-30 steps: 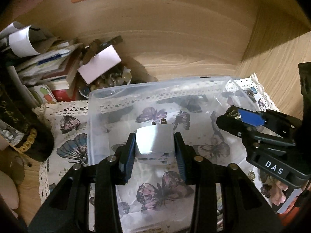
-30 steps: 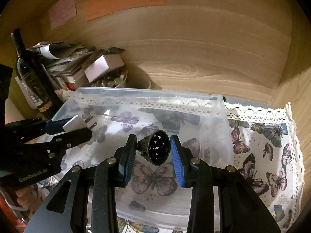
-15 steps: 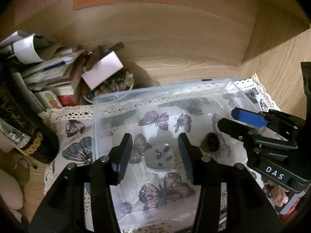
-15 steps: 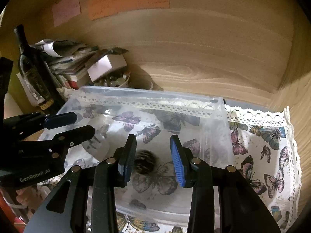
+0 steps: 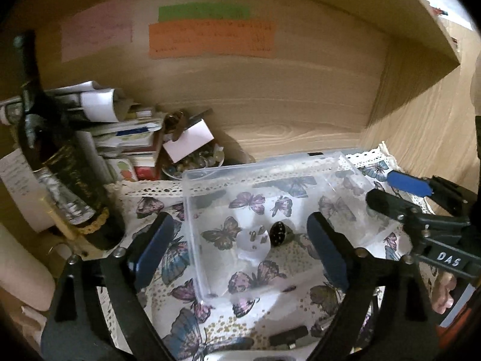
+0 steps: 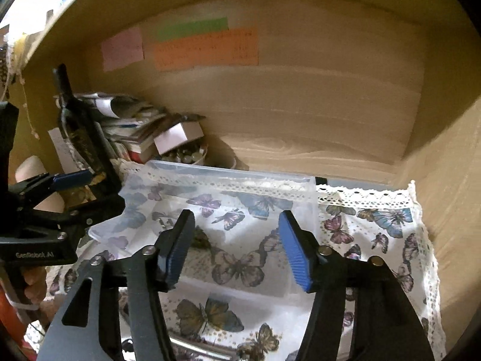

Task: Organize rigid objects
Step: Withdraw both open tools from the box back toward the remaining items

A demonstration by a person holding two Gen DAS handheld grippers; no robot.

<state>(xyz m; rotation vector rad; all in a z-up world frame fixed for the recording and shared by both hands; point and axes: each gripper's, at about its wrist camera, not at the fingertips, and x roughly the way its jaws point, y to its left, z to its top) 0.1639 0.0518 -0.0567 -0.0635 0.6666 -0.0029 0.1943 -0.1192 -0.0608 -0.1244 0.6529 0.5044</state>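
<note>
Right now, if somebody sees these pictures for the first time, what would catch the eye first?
Probably the clear plastic box in the middle, on the butterfly cloth, with a white plug adapter and a small dark round object side by side inside. Next, the two open grippers, left gripper and right gripper, above it. A dark wine bottle leans at the left.

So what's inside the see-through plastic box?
Inside the clear plastic box: a white plug adapter and a black round plug, side by side. The butterfly cloth shows through underneath.
</note>
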